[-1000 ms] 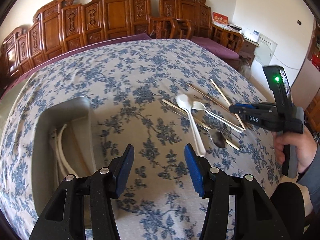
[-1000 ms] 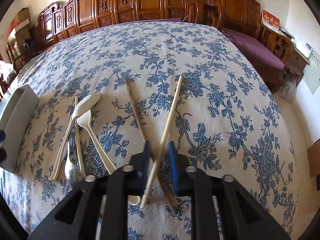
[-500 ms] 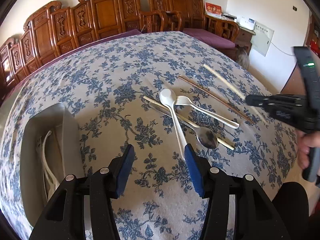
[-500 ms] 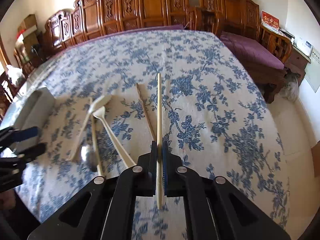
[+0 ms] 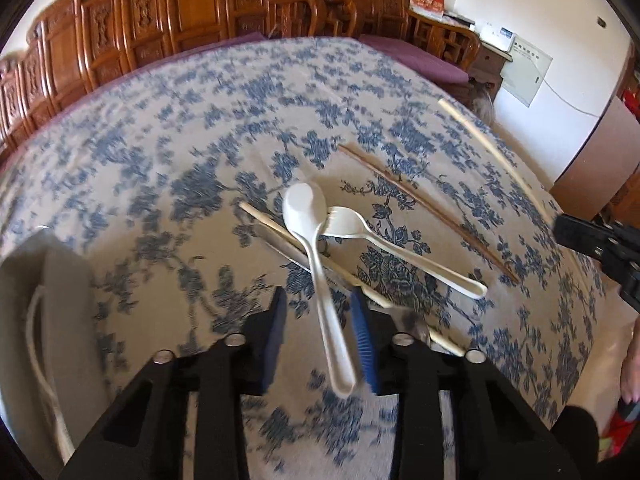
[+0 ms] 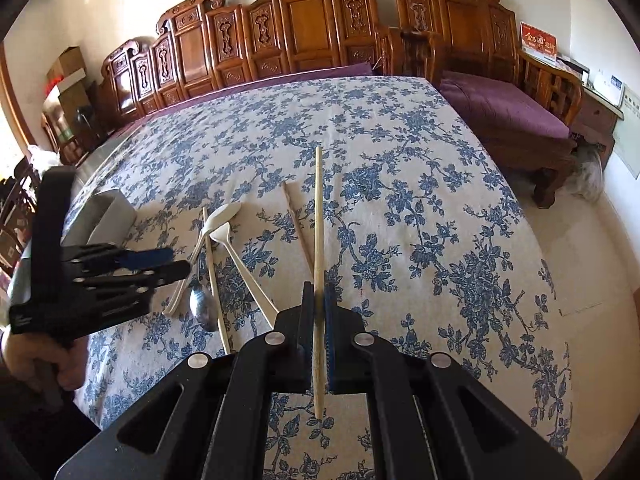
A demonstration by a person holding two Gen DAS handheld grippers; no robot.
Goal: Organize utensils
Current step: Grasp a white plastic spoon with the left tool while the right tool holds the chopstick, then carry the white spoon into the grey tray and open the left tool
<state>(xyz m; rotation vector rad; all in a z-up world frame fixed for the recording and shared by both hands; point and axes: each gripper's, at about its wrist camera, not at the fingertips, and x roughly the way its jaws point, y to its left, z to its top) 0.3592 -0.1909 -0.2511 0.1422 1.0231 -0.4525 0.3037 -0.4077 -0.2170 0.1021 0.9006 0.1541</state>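
Note:
My left gripper (image 5: pixel 320 300) is open, its fingers on either side of the handle of a white plastic spoon (image 5: pixel 316 248) lying on the flowered tablecloth. The spoon crosses a white fork (image 5: pixel 400 244), a pale chopstick (image 5: pixel 280 228) and a metal spoon (image 6: pixel 202 308). A dark brown chopstick (image 5: pixel 424 204) lies to the right. My right gripper (image 6: pixel 318 292) is shut on a pale bamboo chopstick (image 6: pixel 318 216) and holds it above the table; that chopstick also shows in the left wrist view (image 5: pixel 492 152). The left gripper shows in the right wrist view (image 6: pixel 152 260).
A grey utensil tray (image 5: pixel 60 312) with white utensils inside sits at the table's left; it also shows in the right wrist view (image 6: pixel 108 216). Carved wooden chairs (image 6: pixel 312 24) line the far side. A purple-cushioned bench (image 6: pixel 500 108) stands to the right.
My left gripper moved forward and right until its open fingers straddle the white spoon's handle. My right gripper closed on the pale chopstick and lifted it off the cloth.

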